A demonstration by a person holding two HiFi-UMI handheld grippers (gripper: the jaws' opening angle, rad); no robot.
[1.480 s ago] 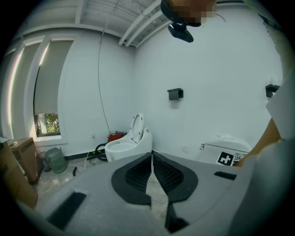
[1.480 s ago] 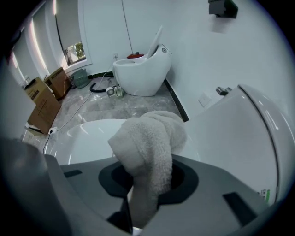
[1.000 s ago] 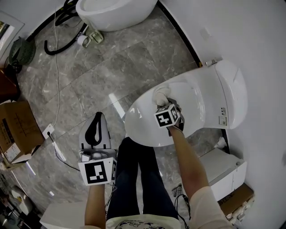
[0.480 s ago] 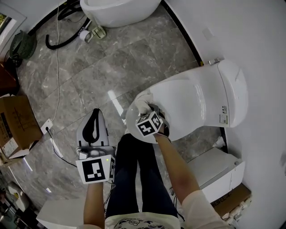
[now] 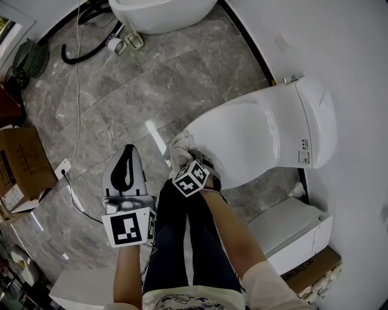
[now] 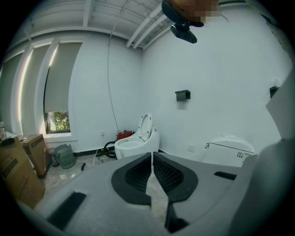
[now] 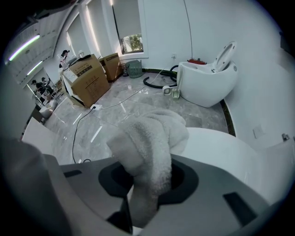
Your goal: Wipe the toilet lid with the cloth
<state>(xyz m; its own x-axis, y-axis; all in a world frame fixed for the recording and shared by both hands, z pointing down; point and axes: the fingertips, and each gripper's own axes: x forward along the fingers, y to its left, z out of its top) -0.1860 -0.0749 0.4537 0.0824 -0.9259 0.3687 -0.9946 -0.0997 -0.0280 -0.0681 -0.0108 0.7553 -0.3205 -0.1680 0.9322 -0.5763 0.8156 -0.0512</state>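
Observation:
The white toilet lid lies closed, its front edge toward the person's legs. My right gripper is shut on a white fluffy cloth and holds it at the lid's front left rim. In the right gripper view the cloth bulges out between the jaws over the lid. My left gripper hangs over the floor left of the legs, jaws nearly together with a thin slit and nothing between them.
The toilet's tank stands against the white wall. A second toilet and a black hose are at the far end. Cardboard boxes and a cable lie left. A white box sits right of the legs.
My right gripper has dragged the cloth from the middle of the lid toward the person, down to the lid's front left edge. The left gripper stayed nearly still.

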